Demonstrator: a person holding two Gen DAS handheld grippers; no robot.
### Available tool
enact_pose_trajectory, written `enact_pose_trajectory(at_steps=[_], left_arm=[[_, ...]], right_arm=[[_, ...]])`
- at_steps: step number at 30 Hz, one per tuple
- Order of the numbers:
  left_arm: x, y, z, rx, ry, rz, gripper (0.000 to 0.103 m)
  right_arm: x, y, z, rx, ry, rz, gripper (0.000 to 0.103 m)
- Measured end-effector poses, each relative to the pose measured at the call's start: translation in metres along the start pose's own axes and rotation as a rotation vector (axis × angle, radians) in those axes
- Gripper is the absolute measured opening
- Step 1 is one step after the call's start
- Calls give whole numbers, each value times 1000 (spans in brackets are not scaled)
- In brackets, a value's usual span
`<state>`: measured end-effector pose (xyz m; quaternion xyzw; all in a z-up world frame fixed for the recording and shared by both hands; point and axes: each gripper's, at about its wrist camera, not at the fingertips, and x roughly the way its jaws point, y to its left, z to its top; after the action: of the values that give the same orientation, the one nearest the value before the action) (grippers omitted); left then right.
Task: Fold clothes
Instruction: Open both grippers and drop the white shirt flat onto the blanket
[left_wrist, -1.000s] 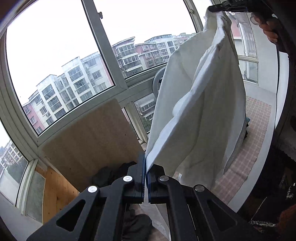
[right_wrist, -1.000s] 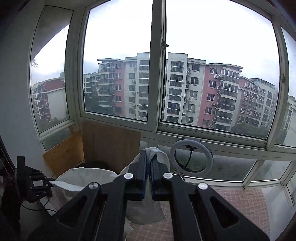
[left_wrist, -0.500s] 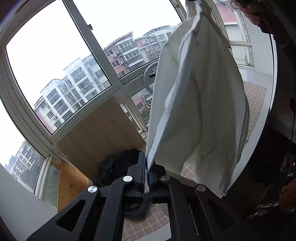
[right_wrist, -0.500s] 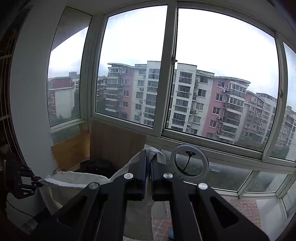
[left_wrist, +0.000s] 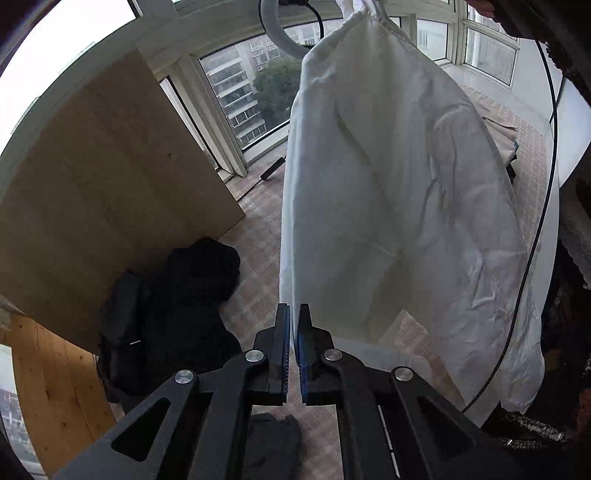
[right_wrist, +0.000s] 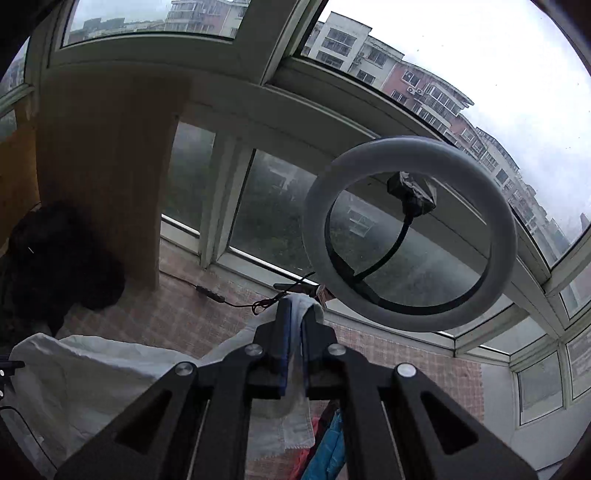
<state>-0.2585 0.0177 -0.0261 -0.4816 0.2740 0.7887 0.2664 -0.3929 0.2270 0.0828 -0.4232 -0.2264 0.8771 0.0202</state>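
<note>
Left wrist view: the left tool (left_wrist: 294, 328), pointing steeply down toward the tiled floor (left_wrist: 255, 236), has its jaws closed on the lower left edge of a white garment (left_wrist: 399, 206), with only a thin slit between the blue pads. The garment hangs in the air with its long axis near vertical: its gathered top end rises to the upper edge of the picture, and its broad, creased body widens downward and to the right. A thin black cable (left_wrist: 535, 236) crosses in front of the cloth's right side. Below and left of the cloth, a heap of dark clothing (left_wrist: 184, 295) lies on the floor against a leaning wooden board (left_wrist: 103, 177).

Right wrist view: the right tool (right_wrist: 294, 332) is likewise closed, pinching a small fold of the same white garment (right_wrist: 110, 373) that pokes up between its fingertips. From this grip the cloth runs down and away to the left, ending at the picture's left edge. A ring light (right_wrist: 410, 229) stands just beyond the tool, before the window frame (right_wrist: 236, 85). Coloured fabric, red and blue (right_wrist: 328, 443), shows beneath the tool; what it rests on cannot be told.
</note>
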Motion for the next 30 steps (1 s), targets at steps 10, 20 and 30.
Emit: enact_pose_trajectory(at_steps=[10,20,30], left_arm=[[101,38,8,-96,87,-106,16],[-18,31,-120,-311,58,-121,21],[-53,-72,-230,-515,138,-160,28]], right_arm=[[121,19,-96,-66,263,10,50],[47,-22,-158,113,127,333,50],[-32,-13,-300,187,159,633,69]])
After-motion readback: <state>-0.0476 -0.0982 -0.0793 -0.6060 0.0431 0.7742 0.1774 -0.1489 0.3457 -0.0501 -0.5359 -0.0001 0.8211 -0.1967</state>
